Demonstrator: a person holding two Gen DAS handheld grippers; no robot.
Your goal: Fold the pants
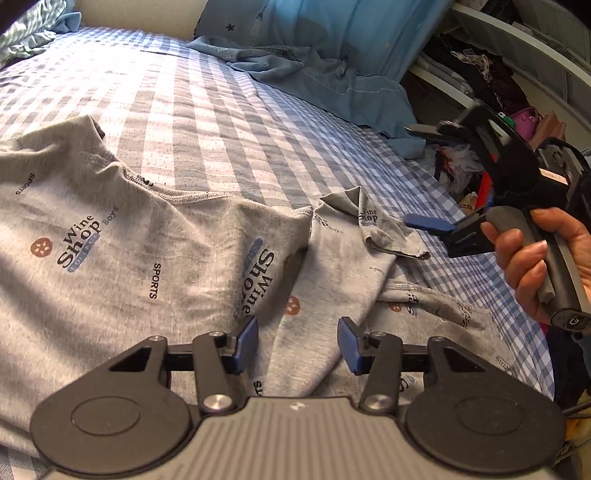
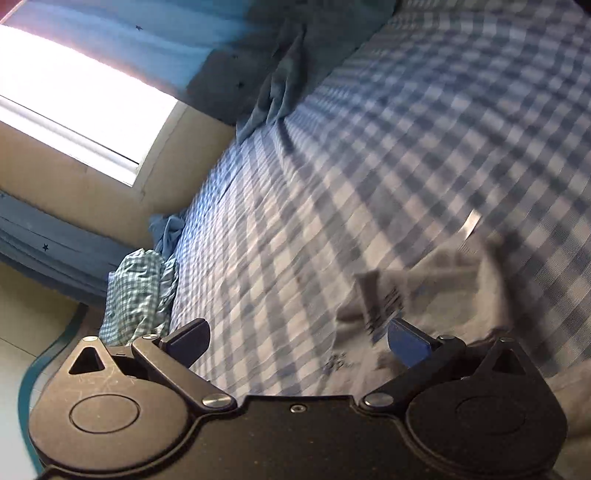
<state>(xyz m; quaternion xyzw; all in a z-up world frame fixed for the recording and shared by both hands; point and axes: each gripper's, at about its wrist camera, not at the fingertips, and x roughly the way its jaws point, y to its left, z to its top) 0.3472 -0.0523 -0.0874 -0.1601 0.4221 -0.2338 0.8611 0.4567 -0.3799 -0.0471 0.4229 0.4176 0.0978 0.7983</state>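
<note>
Grey pants (image 1: 140, 251) printed with "Wine Shop" and "SPORTS" lie spread on the blue checked bedsheet (image 1: 192, 110). My left gripper (image 1: 298, 343) hovers low over them with its blue pads apart. A raised fold of the grey cloth runs between the pads, and neither pad presses on it. A turned-up leg end (image 1: 369, 221) lies to the right. My right gripper (image 1: 424, 176), held in a hand (image 1: 532, 258), is rolled on its side just past that leg end, open and empty. In the right wrist view my right gripper (image 2: 299, 343) gapes wide, with the blurred grey pants (image 2: 443, 288) beside its right finger.
Crumpled blue cloth (image 1: 332, 77) lies at the far end below a blue curtain (image 1: 332, 26). A green checked cloth (image 1: 29, 33) sits at the far left. Cluttered shelves (image 1: 480, 74) stand past the bed's right edge. A bright window (image 2: 74, 92) is on the wall.
</note>
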